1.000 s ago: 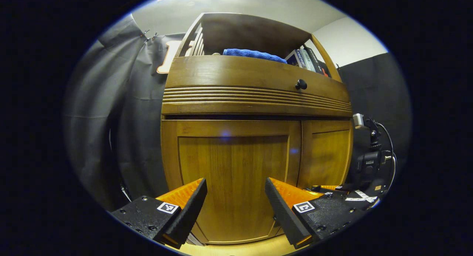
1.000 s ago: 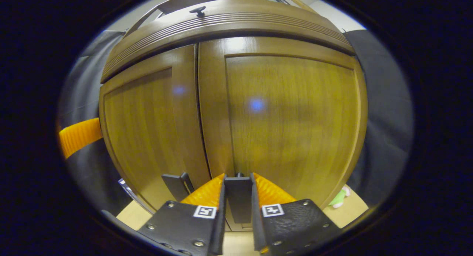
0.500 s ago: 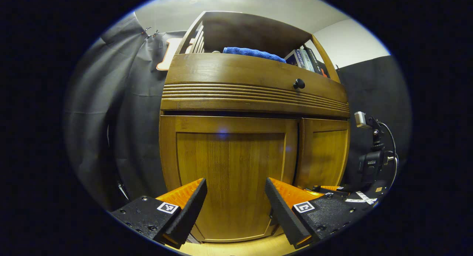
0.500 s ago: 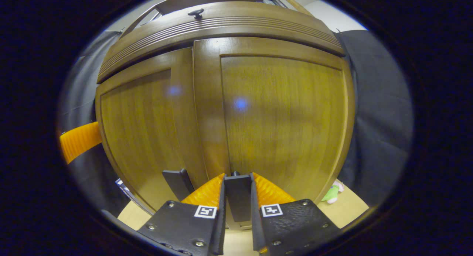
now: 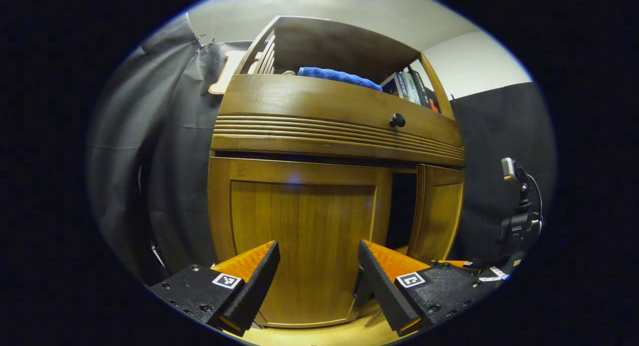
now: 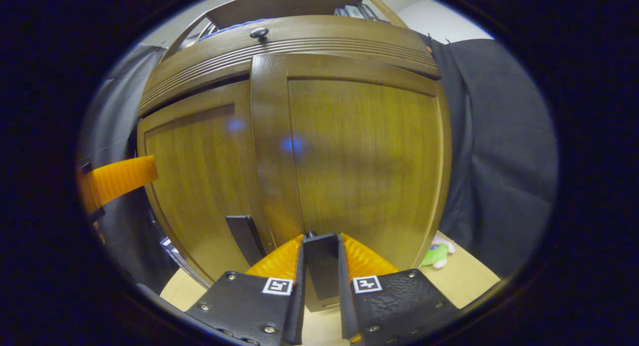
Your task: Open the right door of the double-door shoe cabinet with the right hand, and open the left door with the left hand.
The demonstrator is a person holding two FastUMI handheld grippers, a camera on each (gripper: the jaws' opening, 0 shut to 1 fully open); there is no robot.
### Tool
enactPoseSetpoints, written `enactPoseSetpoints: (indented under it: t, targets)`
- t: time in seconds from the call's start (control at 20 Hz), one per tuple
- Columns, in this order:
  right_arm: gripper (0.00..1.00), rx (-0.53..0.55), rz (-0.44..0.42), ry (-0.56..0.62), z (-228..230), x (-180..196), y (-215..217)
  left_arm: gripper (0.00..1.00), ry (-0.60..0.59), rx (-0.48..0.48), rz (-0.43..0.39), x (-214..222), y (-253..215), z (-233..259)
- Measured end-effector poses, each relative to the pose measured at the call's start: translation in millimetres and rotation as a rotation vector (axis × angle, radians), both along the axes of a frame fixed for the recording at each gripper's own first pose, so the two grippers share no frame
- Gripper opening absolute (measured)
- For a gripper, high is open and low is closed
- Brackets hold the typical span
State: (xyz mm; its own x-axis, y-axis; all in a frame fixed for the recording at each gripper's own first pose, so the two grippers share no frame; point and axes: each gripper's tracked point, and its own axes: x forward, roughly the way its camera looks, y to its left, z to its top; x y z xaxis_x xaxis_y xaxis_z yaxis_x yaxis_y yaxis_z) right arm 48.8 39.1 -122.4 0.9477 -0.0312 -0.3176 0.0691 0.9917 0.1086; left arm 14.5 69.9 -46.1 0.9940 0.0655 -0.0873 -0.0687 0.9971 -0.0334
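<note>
Black cloth hangs behind and on both sides of the shoe cabinet, which fills the middle of the left gripper view and stands on a pale wooden floor. Half a second ago its right door lay flush with the left door; now it has swung out, and a dark gap shows between the two at centre right of that view. In the right gripper view the right door's inner edge stands forward of the left door. The right gripper, at bottom centre there, is pressed together on the dark handle at the door's lower edge. The left gripper stays spread, its fingers either side of the closed left door's lower panel, not touching it. Both doors are plain brown framed panels under a ribbed drawer front with a black knob. On the open shelf above lie a blue towel and some books. A small green toy lies on the floor at lower right of the right gripper view.
</note>
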Motion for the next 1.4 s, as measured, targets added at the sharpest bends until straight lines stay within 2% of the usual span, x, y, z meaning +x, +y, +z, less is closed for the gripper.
enactPoseSetpoints:
  t: [0.25, 0.3, 0.4, 0.45, 0.5, 1.2, 1.25, 1.35, 1.4]
  targets:
    - [0.3, 0.02, -0.035, -0.008, 3.2, -21.7, -12.4, 0.97, -0.006, -0.009, -0.036, -2.9, -13.7, 2.0]
    - [0.34, 0.019, -0.04, -0.008, 3.9, -25.4, -14.3, 0.97, -0.008, -0.009, -0.043, -3.2, -16.3, 2.6]
    - [0.34, 0.016, -0.049, -0.011, 5.4, -32.4, -17.9, 0.97, -0.007, -0.01, -0.056, -4.0, -21.2, 3.6]
    - [0.29, 0.015, -0.054, -0.013, 5.5, -36.7, -19.8, 0.97, -0.008, -0.012, -0.061, -4.6, -23.9, 3.1]
    - [0.34, 0.014, -0.058, -0.014, 5.9, -40.8, -21.7, 0.97, -0.007, -0.015, -0.066, -5.4, -26.1, 3.7]
    - [0.34, 0.0, -0.126, -0.027, 14.3, -87.3, -59.0, 0.97, -0.002, -0.019, -0.122, -7.9, -58.7, 5.7]
    - [0.29, -0.004, -0.135, -0.028, 16.0, -90.3, -63.3, 0.97, -0.002, -0.019, -0.127, -8.3, -61.1, 5.3]
    - [0.29, -0.007, -0.157, -0.029, 17.8, -98.4, -71.2, 0.97, -0.004, -0.019, -0.138, -9.4, -66.0, 5.2]
    - [0.34, -0.006, -0.168, -0.03, 18.0, -102.9, -75.3, 0.97, -0.005, -0.019, -0.145, -9.5, -68.8, 5.6]
